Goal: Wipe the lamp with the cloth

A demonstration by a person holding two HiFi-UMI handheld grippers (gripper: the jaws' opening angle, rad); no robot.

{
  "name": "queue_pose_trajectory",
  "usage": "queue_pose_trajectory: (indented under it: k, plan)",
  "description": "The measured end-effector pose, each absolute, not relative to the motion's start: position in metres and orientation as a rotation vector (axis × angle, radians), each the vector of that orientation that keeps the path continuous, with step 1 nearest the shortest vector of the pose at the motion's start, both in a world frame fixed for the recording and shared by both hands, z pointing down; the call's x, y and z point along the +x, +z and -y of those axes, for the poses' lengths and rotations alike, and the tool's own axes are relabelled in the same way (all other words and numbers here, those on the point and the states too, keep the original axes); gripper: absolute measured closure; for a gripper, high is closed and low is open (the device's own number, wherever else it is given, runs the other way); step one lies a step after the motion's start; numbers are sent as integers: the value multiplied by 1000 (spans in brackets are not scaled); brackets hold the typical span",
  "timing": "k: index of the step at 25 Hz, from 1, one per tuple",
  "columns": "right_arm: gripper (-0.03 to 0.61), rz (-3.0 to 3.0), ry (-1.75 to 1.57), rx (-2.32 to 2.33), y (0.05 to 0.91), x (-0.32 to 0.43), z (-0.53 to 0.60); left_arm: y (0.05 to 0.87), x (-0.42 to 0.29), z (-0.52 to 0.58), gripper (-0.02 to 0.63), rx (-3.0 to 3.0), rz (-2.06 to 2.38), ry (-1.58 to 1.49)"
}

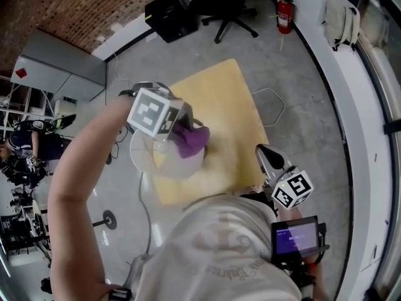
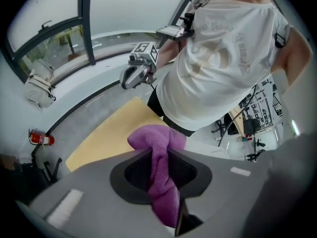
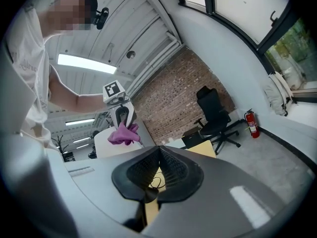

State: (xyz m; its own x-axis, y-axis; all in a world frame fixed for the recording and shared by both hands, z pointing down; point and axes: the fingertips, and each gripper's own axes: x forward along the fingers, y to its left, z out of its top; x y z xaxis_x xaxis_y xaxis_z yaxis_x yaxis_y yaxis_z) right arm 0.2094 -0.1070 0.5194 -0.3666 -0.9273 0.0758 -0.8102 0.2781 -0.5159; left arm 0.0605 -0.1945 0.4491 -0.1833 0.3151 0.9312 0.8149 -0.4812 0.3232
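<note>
Left gripper: clenched on the purple cloth. A strip of the fabric runs down between the pads, and a bunched end stands out past the tips. It points steeply down.

In the head view the cloth hangs from the left gripper directly over the round white shade of the lamp. The lamp stands at the near left edge of the yellow bench. In the right gripper view the cloth sits at the top edge of the shade. Whether fabric and shade actually meet cannot be confirmed from any view.

Right gripper: jaws drawn together with nothing between them. It is held level, well apart from the lamp, at the bench's near right corner.

Surroundings:
- A black office chair stands beyond the bench.
- A red fire extinguisher stands by the white wall.
- A pale backpack rests on the window ledge.
- A small lit screen is mounted at the person's right side.
</note>
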Motion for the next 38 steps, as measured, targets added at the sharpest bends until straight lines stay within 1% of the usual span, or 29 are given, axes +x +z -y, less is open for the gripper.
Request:
queue_pose_trajectory:
  k: [6, 12, 15, 21, 25, 32, 38]
  plan:
    - [565, -2267, -733, -1624, 526, 228, 94, 496, 72, 190, 535, -1590, 1331, -1737]
    - [565, -2257, -768, -1605, 533, 231, 80, 540, 88, 195, 535, -1530, 1235, -1701]
    - [565, -2264, -771, -1585, 535, 234, 77, 549, 100, 192, 535, -1563, 1196, -1679]
    - [565, -2303, -758, -1544, 535, 238, 77, 503, 120, 172, 537, -1848, 1085, -1579]
    - [565, -2343, -758, -1495, 535, 234, 84, 454, 120, 165, 537, -1970, 851, -1515]
    - [565, -2467, -746, -1361, 529, 212, 106, 404, 83, 181, 535, -2011, 431, -1485]
    - [565, -2533, -746, -1296, 519, 188, 115, 368, 52, 186, 535, -2173, 129, -1436]
